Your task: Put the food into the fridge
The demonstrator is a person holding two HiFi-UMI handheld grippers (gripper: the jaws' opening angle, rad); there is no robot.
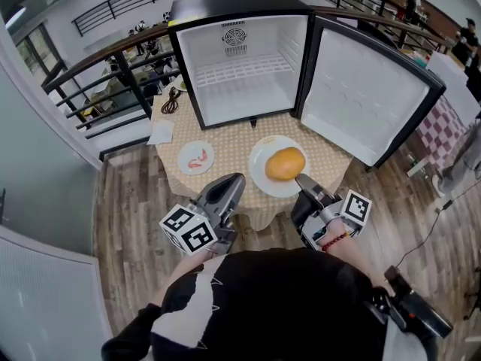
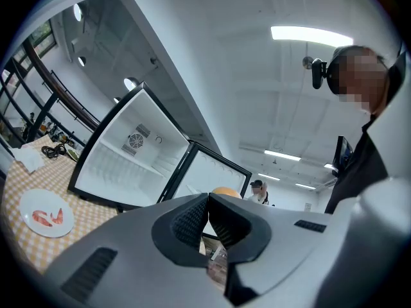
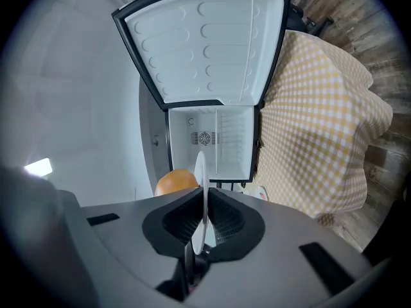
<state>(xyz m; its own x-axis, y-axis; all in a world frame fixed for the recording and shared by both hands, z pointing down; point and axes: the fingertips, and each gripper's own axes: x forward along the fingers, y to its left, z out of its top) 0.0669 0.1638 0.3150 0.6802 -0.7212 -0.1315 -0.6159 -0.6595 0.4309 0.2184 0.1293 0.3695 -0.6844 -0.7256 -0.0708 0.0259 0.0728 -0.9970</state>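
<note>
Orange bun (image 1: 285, 164), white plate (image 1: 258, 168), yellow-checked tablecloth (image 1: 233, 138), black fridge (image 1: 233, 2) white inside

No legible text, labels or numbers anywhere

The scene is surveyed from above by the head view, which is aimed forward and steeply down over the person's shoulders. It takes in the desk draped in a yellow-and-white checked cloth (image 1: 225, 138) and the open black mini fridge with a white interior (image 1: 240, 74) at the desk's far side. The left gripper view is taken low and close behind dark ribbed fingers (image 2: 189, 223), tilted upward so that much of it is filled by ceiling. The right gripper view is rolled sideways and aimed into the fridge. The fridge, the cloth and the round orange bun (image 1: 285, 164) are shared by all three views. The large white round plate (image 1: 263, 185) under the bun is seen edge-on in the right gripper view.
</note>
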